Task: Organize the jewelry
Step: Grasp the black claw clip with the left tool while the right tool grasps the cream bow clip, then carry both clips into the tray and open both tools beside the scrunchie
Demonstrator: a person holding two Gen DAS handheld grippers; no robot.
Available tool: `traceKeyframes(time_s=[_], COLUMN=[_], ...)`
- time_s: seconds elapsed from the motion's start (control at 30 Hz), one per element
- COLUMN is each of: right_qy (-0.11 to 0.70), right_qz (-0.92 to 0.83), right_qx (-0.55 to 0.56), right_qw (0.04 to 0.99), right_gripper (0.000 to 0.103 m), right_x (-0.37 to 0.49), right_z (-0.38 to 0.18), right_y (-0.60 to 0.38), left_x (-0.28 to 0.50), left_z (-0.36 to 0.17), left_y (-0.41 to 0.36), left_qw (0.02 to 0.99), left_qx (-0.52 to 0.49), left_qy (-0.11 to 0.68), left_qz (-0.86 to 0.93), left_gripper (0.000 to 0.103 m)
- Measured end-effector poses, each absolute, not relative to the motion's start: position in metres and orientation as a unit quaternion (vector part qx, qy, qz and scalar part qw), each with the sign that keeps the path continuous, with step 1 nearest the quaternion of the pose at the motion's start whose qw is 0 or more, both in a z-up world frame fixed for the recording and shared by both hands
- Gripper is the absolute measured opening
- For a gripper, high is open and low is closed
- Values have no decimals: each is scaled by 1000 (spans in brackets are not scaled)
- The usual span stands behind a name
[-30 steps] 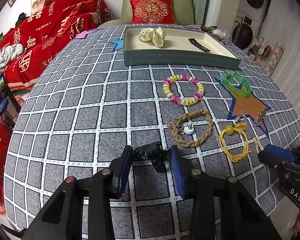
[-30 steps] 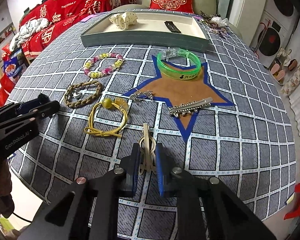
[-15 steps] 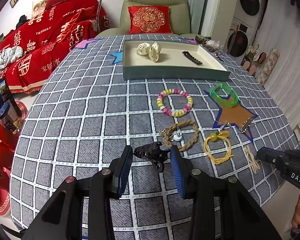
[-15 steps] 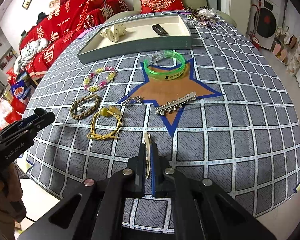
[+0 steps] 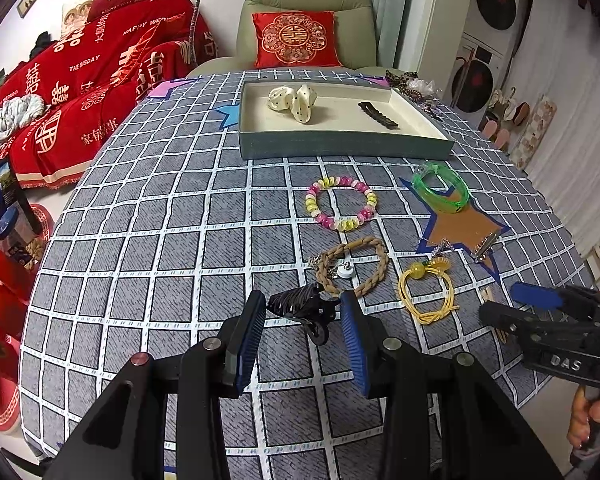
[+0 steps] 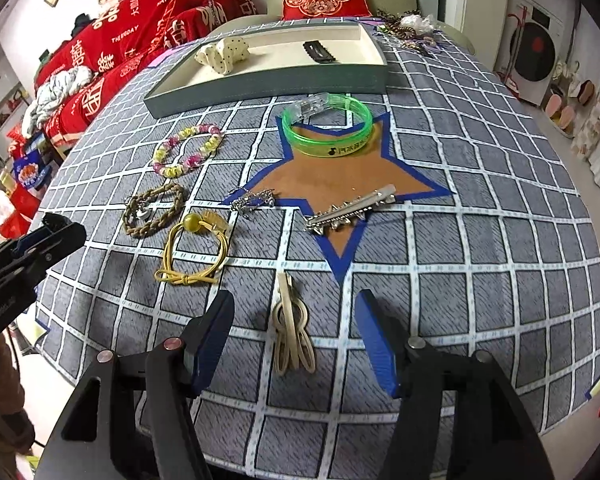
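Note:
My left gripper (image 5: 303, 320) holds a black claw hair clip (image 5: 302, 306) between its blue pads, above the checked tablecloth. My right gripper (image 6: 296, 328) is open; a beige hair clip (image 6: 290, 320) lies on the cloth between its fingers. On the cloth lie a bead bracelet (image 5: 340, 208), a braided rope bracelet (image 5: 354, 266), a yellow hair tie (image 5: 426, 292), a green bangle (image 6: 326, 130), a silver chain (image 6: 254, 199) and a spiked silver clip (image 6: 350, 210). The grey tray (image 5: 340, 146) at the back holds a cream dotted bow (image 5: 294, 102) and a black barrette (image 5: 378, 114).
A brown star with blue tape (image 6: 332, 180) marks the cloth. More trinkets (image 6: 406, 30) lie at the far right corner. A green armchair with a red cushion (image 5: 296, 40) stands behind the table, a red-covered sofa (image 5: 100, 80) at left. The table's front edge is close below both grippers.
My right gripper has opened; the beige clip it was shut on now lies on the cloth between its fingers. My left gripper has lifted with the black claw clip.

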State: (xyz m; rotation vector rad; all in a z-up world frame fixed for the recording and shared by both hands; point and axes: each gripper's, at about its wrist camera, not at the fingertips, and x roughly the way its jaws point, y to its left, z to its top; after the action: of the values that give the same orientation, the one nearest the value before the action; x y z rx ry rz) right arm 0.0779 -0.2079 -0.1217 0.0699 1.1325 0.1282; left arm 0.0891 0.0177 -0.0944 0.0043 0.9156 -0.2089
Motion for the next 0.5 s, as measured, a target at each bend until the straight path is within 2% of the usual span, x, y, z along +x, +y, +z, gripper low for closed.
traceKeyframes(time_s=[0.03,0.13,0.23,0.5], right_qy=[538,532,527,521], right_qz=[59,51,49,61], right_qx=[30,-6,-37,42], right_qw=[840,845,848,851], right_gripper=[53,39,9,9], right_x=[80,83,83,77], right_z=[-124,-124,-124,-111], right_y=[-206,-198,-192,-213], left_x=[89,89,88,88], left_z=[-95,-96,-96,-92], left_y=[18,17,17,17], left_qw=[892,891,890,891], left_qx=[2,2,3,5], left_qy=[442,443,444,443], left_qz=[-101,-101,-101,-102], left_gripper=[47,47,47,47])
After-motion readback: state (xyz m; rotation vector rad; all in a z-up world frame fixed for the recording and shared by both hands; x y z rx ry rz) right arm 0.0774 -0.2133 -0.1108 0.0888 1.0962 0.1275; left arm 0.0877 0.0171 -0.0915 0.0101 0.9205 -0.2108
